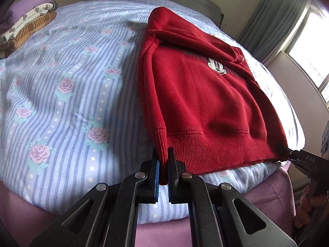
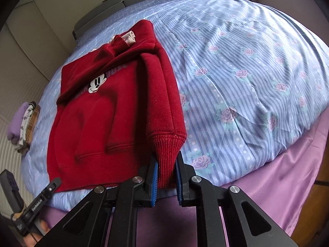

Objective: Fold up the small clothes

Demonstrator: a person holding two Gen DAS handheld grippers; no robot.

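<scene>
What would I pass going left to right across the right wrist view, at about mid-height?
Folded clothes pile → red Mickey hoodie → its folded sleeve, cuff held in the right claw → rose-striped blue quilt → purple sheet edge.

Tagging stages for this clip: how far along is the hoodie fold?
Done: both sleeves of the red hoodie lie folded in over the body, and a pile of folded clothes sits at the far corner of the bed. In hand: left gripper and right gripper each clamp a hem corner. Left: the lengthwise fold up toward the hood.
</scene>
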